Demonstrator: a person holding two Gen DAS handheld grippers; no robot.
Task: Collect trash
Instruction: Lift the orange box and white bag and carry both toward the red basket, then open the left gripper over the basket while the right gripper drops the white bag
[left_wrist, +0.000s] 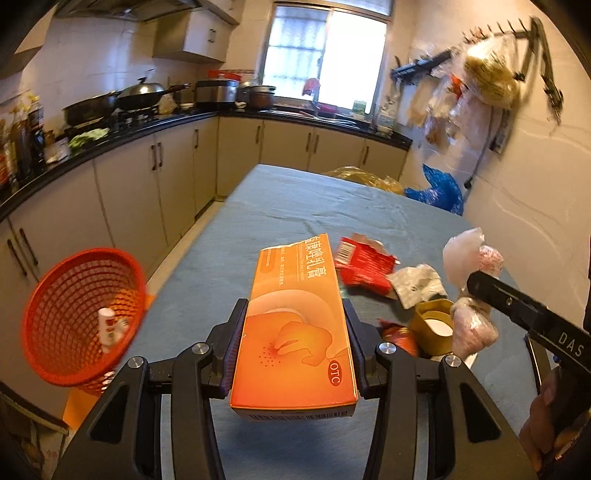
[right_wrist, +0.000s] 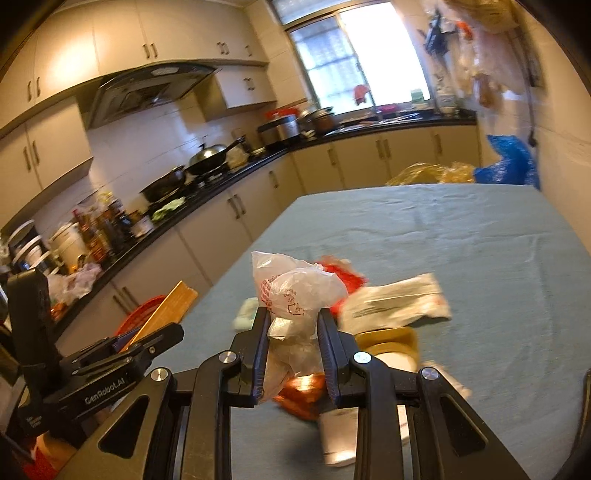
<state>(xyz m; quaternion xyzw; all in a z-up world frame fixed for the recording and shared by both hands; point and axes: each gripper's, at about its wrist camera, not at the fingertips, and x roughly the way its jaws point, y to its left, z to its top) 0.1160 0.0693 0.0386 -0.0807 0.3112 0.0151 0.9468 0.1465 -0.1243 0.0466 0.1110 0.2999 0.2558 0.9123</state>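
A table under a wrinkled grey-blue cloth (left_wrist: 295, 199) fills the middle of a kitchen w/ cream cabinets and a black countertop (left_wrist: 110, 136). At the table's left edge, below cloth level, sits a round orange-red plastic mesh basket (left_wrist: 83, 317), a small white tube (left_wrist: 107, 326) inside it.

The left gripper (left_wrist: 294, 343) is pinched on a long orange cardboard medicine box marked OTC (left_wrist: 295, 325), fingers pressed flat to its two long sides; the box is held lengthwise above the cloth, a shadow beneath its near end, the basket off to its left.

The right gripper (right_wrist: 293, 354) is clamped on a crumpled clear plastic bag w/ red print (right_wrist: 295, 291), which bulges up above the pads and hangs between them.

Rest of the trash lies bunched on the cloth at the near right: a crumpled white paper wrapper (right_wrist: 391, 302), a torn red foil packet (left_wrist: 364, 266) just beside the box's far end, a squat yellow-brown tape roll w/ white core (left_wrist: 434, 325) near the wrapper, and a small orange wrapper (left_wrist: 400, 338) touching the roll. The right-wrist view is blurred low down; a white item there can't be ID'd.
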